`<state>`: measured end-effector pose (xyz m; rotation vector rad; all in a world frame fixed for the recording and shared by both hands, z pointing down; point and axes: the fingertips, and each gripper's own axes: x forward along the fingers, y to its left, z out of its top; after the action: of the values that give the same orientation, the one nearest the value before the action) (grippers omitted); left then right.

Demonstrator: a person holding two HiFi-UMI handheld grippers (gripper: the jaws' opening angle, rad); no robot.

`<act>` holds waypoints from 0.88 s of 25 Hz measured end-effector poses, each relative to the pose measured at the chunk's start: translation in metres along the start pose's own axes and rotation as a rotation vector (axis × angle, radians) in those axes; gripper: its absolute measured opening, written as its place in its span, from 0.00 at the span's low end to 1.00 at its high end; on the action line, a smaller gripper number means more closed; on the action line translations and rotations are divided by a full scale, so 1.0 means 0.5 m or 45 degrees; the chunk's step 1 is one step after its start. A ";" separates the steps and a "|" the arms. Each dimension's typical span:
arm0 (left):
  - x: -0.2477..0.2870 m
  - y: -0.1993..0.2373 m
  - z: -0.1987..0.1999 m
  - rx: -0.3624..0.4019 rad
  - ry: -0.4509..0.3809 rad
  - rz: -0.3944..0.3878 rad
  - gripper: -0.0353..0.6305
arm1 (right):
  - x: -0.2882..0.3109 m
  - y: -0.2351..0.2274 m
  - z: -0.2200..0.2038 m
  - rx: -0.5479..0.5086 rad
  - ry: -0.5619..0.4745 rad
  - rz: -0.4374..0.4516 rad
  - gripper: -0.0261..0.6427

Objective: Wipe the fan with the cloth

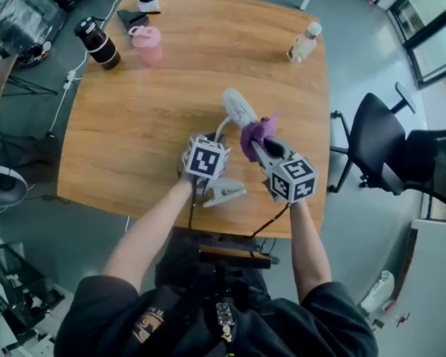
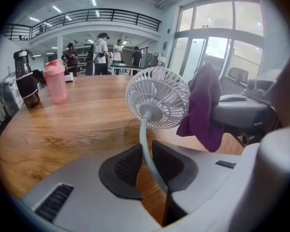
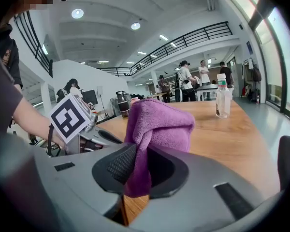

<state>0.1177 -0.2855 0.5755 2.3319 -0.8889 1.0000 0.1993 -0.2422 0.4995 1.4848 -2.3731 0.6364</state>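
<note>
A small white fan on a thin bendable neck stands near the front of the wooden table, with its clip base at the near edge. My left gripper is shut on the fan's neck, and the round grille faces it just beyond the jaws. My right gripper is shut on a purple cloth, which bunches up above the jaws. In the left gripper view the cloth hangs right beside the grille's right edge; touching or apart I cannot tell.
A black bottle and a pink bottle stand at the table's far left. A clear plastic bottle stands at the far right corner. A black office chair sits off the table's right side. People stand far behind.
</note>
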 end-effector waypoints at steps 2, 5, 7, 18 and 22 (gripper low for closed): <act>0.000 0.002 0.002 0.023 0.004 0.014 0.17 | 0.005 -0.016 -0.022 0.000 0.034 0.004 0.15; 0.001 0.006 0.002 0.032 0.013 0.022 0.17 | 0.018 -0.050 -0.056 -0.011 0.107 -0.017 0.15; 0.002 0.001 0.001 0.033 0.022 0.009 0.17 | 0.023 -0.075 -0.073 -0.027 0.158 -0.033 0.15; 0.003 0.016 -0.002 0.045 0.051 -0.039 0.17 | 0.021 -0.061 -0.055 -0.305 0.296 0.022 0.15; 0.006 0.006 0.005 0.075 0.027 -0.088 0.17 | 0.004 0.013 -0.003 -0.414 0.259 0.110 0.15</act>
<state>0.1182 -0.2904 0.5765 2.3793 -0.7751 1.0335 0.1927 -0.2403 0.5003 1.1307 -2.2613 0.3752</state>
